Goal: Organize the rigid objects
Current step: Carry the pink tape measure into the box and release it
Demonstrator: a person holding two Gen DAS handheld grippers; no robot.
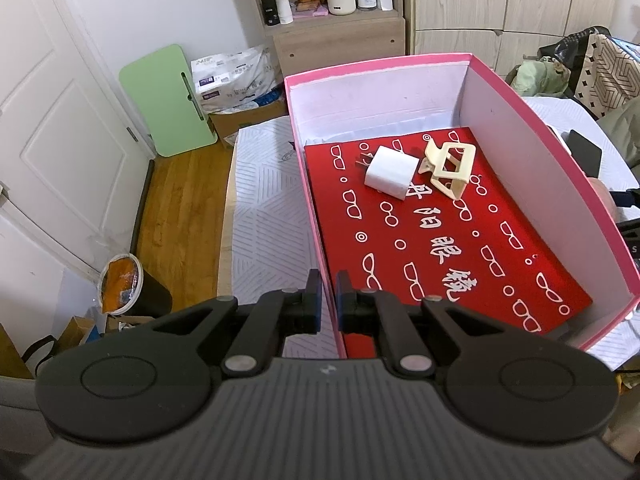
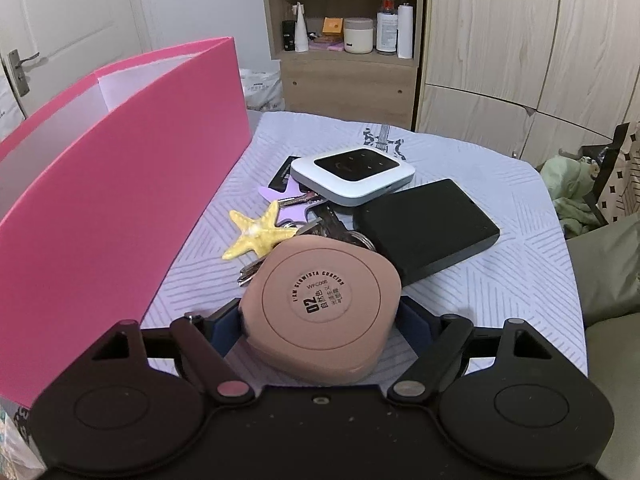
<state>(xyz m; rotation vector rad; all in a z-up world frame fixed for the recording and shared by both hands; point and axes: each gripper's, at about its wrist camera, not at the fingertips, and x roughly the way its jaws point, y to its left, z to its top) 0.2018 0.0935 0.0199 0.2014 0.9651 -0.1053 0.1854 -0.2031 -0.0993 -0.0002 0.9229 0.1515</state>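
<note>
In the left wrist view, my left gripper [image 1: 329,300] is shut on the near left wall of the pink box [image 1: 316,208]. Inside, on a red cloth printed with glasses [image 1: 440,248], lie a white charger plug [image 1: 390,172] and a cream hair clip [image 1: 450,168]. The right wrist view shows my right gripper [image 2: 320,320] open wide around a dusty-pink round-cornered compact [image 2: 320,304], which rests on the pile between the fingers. I see no firm squeeze on it. Beyond it lie a yellow starfish [image 2: 258,234], keys [image 2: 304,200], a white pocket router [image 2: 352,176] and a black drive [image 2: 424,228].
The box's tall pink wall [image 2: 120,184] stands close to the left of the right gripper. The objects sit on a pale quilted cloth [image 2: 500,288] over a table. A shelf with bottles [image 2: 352,40] and wardrobe doors stand behind. Wooden floor and a bin [image 1: 124,288] lie left of the table.
</note>
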